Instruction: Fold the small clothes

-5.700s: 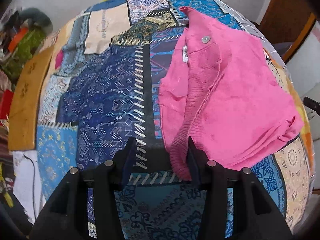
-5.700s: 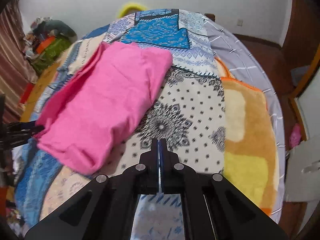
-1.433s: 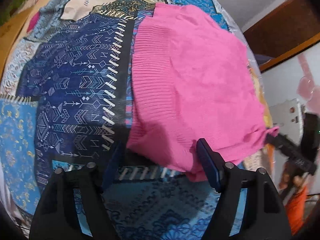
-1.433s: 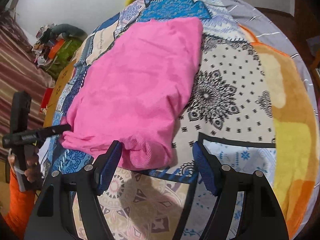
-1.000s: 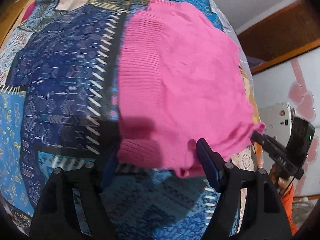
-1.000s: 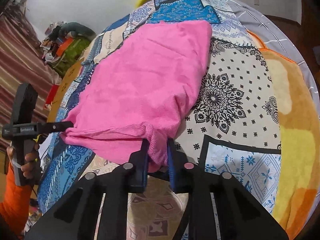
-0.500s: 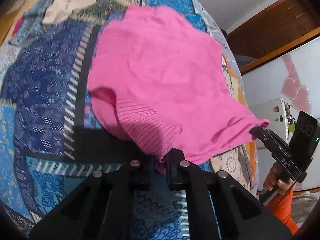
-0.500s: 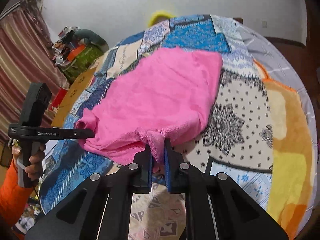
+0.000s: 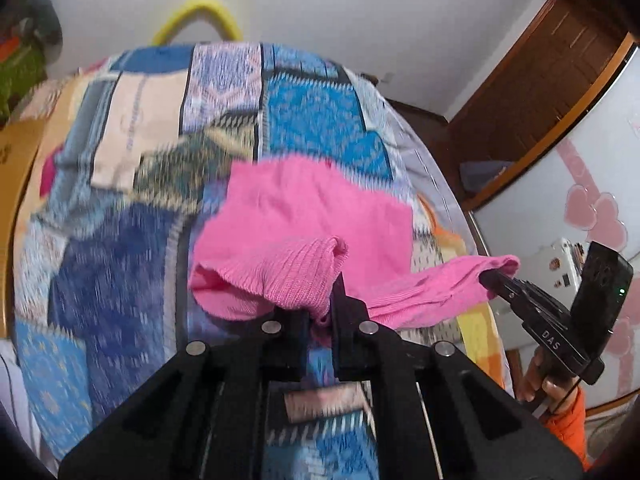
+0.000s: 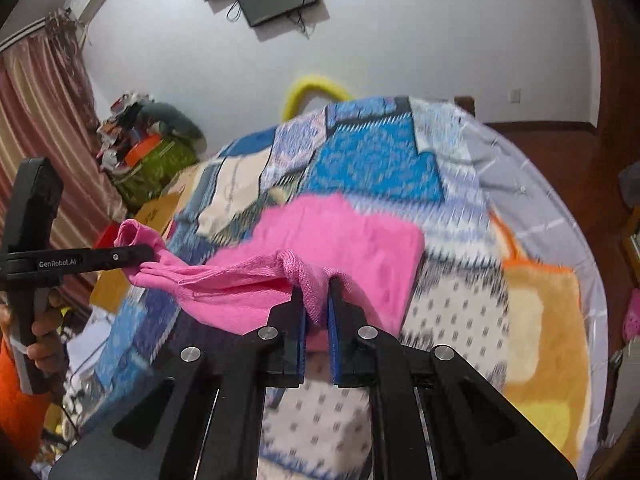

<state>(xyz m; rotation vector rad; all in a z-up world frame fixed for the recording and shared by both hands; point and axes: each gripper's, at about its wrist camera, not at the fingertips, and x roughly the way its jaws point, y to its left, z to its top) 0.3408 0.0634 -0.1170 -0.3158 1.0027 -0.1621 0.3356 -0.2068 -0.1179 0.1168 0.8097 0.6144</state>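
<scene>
A pink knit garment point(image 9: 304, 216) lies on the patchwork bedspread point(image 9: 312, 128), with its near hem lifted. My left gripper point(image 9: 320, 312) is shut on one ribbed corner of that hem. My right gripper point(image 10: 316, 312) is shut on the other corner of the pink garment point(image 10: 352, 248). The hem hangs stretched in the air between the two grippers. The right gripper also shows in the left wrist view point(image 9: 496, 280), and the left gripper in the right wrist view point(image 10: 140, 256). The far part of the garment rests on the bed.
A yellow curved object point(image 10: 316, 84) stands behind the bed's far end. A pile of clutter point(image 10: 152, 148) and a striped curtain point(image 10: 44, 120) are at the left. A wooden door point(image 9: 552, 64) and a white appliance point(image 9: 568, 264) are at the right.
Both grippers closed on the near corners of the pink garment, then lifted them up and forward over the bed. The near half now hangs off the surface.
</scene>
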